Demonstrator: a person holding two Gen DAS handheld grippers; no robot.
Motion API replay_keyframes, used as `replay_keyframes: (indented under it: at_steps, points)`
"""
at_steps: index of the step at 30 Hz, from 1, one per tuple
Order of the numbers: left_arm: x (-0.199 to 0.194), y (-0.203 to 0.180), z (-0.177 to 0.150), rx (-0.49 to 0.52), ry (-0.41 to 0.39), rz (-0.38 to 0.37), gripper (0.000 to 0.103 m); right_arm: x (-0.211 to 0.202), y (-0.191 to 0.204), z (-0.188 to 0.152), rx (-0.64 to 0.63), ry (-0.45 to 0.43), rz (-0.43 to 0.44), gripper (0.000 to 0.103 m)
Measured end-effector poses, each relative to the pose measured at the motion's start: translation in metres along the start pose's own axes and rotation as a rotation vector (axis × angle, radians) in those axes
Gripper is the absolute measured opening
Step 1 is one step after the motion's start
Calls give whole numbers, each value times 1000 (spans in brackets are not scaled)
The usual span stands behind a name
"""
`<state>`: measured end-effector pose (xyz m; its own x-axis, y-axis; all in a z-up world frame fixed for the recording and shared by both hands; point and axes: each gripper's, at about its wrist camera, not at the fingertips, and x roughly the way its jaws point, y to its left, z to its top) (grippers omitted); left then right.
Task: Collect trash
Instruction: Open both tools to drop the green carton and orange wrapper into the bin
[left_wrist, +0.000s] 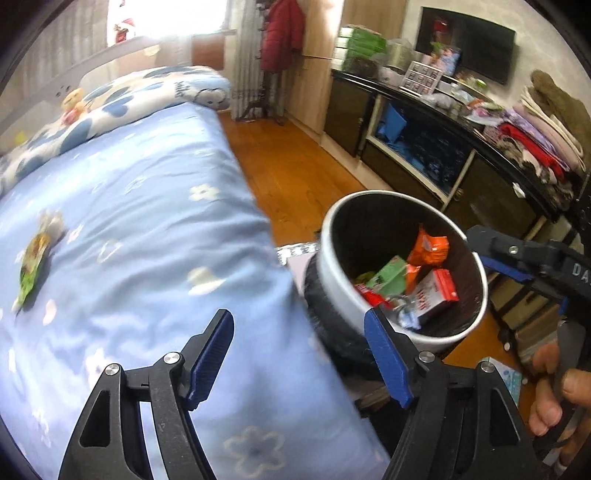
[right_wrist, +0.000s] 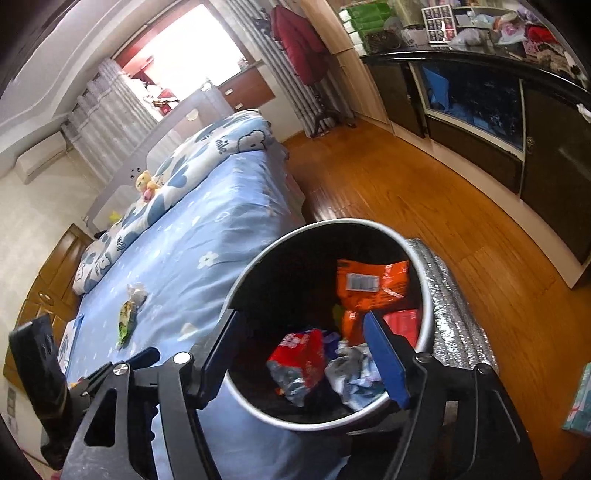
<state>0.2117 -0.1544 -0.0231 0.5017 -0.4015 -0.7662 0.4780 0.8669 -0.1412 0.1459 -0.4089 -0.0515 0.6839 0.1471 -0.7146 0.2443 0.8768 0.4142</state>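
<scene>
Two grippers — left gripper (left_wrist: 299, 328), right gripper (right_wrist: 301, 332) — agape, seemingly empty, above trash bin (right_wrist: 236, 295).

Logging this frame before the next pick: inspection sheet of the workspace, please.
Surface: blue bed sheet, wrinkled.
Job's things: bin beside the bed, holding wrappers; green wrapper and a crumpled one lie on the sheet.
Clutter: quilt, small toy.
Grippers: left gripper open, empty, over the bed edge; right gripper open, empty, over the bin.
Cables: nothing seen.
Surroundings: wood floor, dark cabinet, red coat.
</scene>
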Motion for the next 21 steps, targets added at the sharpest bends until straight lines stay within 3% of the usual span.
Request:
replay_keyframes:
  at_steps: [12, 21]
  points:
    - [-43, 70, -39, -176, -37, 73, 73, 16, 71, -19, -124, 29, 69, 72]
    - [-67, 114, -56, -253, -58, 135, 73, 42, 125, -35, -211, 75, 135, 72]
